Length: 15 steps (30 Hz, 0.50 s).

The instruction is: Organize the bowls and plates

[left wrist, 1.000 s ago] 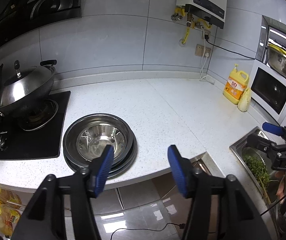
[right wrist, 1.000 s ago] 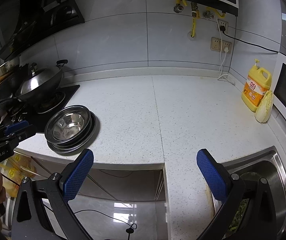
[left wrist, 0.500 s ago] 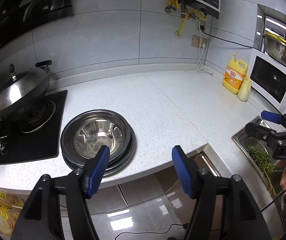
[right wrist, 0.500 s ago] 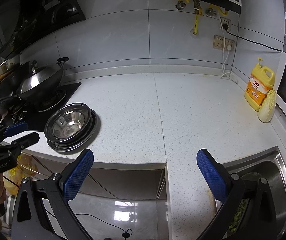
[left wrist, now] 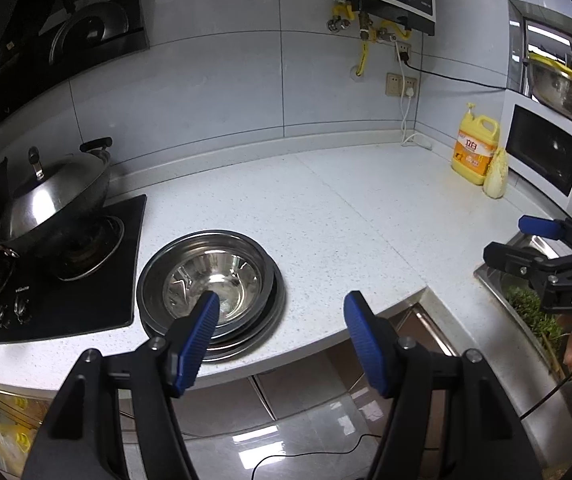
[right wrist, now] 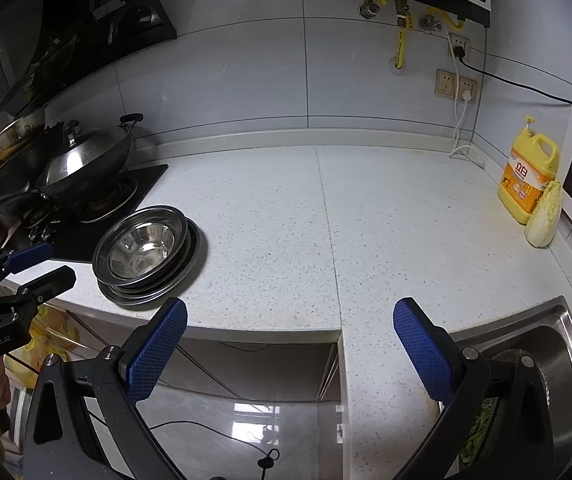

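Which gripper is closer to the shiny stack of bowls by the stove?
Left. The left gripper hangs open just in front of the stack of bowls, near its rim. The right gripper is open too, off toward the sink.

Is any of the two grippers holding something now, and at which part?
Nothing is held. The left gripper and right gripper both stand open and empty, apart from the stacked steel bowls and plates.

Left gripper (left wrist: 280, 308) angled downward, its 2 blue pads (left wrist: 196, 342) wide apart after just spreading, nothing between them, right gripper (right wrist: 289, 320) tilted down more steeply, jaws spread wide and empty
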Each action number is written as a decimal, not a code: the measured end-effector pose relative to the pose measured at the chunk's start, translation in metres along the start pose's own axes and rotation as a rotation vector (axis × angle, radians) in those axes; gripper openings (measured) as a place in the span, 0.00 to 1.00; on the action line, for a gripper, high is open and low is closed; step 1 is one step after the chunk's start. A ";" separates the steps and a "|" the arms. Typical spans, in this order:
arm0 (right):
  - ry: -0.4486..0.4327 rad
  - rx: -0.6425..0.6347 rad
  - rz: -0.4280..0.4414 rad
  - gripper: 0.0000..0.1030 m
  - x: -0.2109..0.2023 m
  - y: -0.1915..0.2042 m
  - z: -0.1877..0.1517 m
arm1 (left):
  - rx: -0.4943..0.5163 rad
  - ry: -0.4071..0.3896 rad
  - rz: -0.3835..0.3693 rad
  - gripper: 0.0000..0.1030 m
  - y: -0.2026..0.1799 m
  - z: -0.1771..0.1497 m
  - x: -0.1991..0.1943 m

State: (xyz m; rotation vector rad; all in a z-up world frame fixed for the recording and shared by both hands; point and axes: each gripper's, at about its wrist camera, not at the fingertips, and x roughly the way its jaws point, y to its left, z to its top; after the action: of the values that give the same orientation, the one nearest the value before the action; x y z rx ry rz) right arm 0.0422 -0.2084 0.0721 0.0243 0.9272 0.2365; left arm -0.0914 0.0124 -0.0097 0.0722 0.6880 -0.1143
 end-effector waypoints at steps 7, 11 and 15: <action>0.004 0.006 -0.011 0.99 -0.004 -0.004 -0.003 | 0.080 0.006 -0.028 0.61 -0.012 0.002 0.003; 0.004 0.025 -0.032 0.99 -0.008 -0.010 -0.006 | 0.152 0.009 -0.054 0.61 -0.026 0.003 0.005; 0.003 0.043 -0.052 0.99 -0.012 -0.015 -0.008 | 0.206 0.020 -0.078 0.62 -0.037 0.002 0.008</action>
State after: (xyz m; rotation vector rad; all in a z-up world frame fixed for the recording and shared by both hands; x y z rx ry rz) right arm 0.0319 -0.2267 0.0751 0.0398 0.9343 0.1686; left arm -0.0890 -0.0255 -0.0146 0.2441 0.6972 -0.2599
